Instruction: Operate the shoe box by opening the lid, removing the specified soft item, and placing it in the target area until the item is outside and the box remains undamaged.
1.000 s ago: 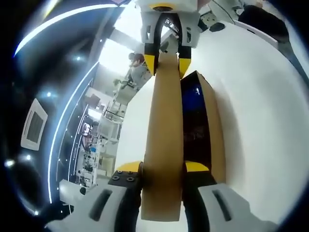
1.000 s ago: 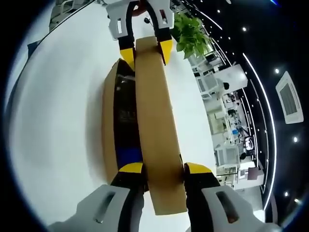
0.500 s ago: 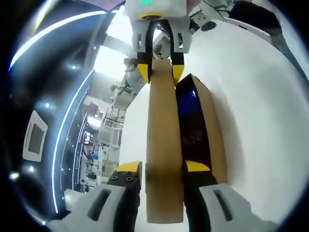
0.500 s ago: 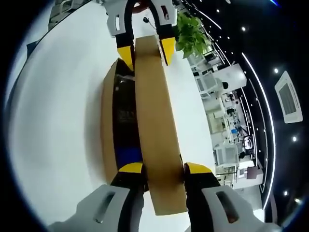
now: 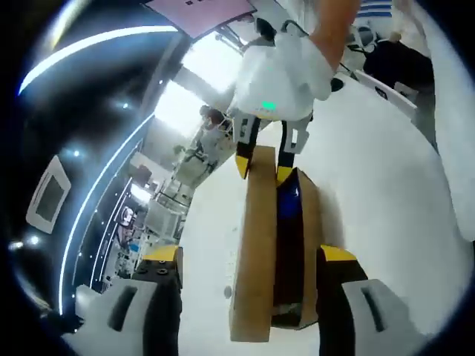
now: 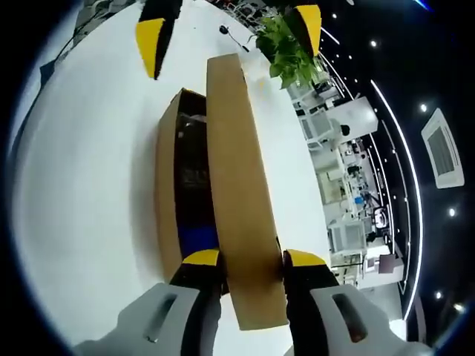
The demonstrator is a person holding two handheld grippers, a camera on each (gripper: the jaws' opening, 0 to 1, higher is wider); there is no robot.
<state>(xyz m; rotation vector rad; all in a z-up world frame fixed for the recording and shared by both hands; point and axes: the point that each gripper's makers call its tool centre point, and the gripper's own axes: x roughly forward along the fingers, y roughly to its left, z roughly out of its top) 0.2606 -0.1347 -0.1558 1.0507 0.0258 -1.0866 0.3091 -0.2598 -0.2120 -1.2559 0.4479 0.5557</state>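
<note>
Right tongs (image 6: 245, 259) pinch the raised lid (image 6: 236, 170) of the shoe box (image 6: 167, 185) on the white table (image 6: 82, 170), left tongs (image 5: 249, 259) wide open, empty; stiff light cardboard, grip lid edge gently.

A smooth white table (image 6: 82, 185) fills the left and centre of the right gripper view and the right half of the left gripper view (image 5: 386, 200). An open brown cardboard shoe box (image 6: 168, 185) sits directly on it, near the centre of both frames (image 5: 310, 222), its inside dark.
</note>
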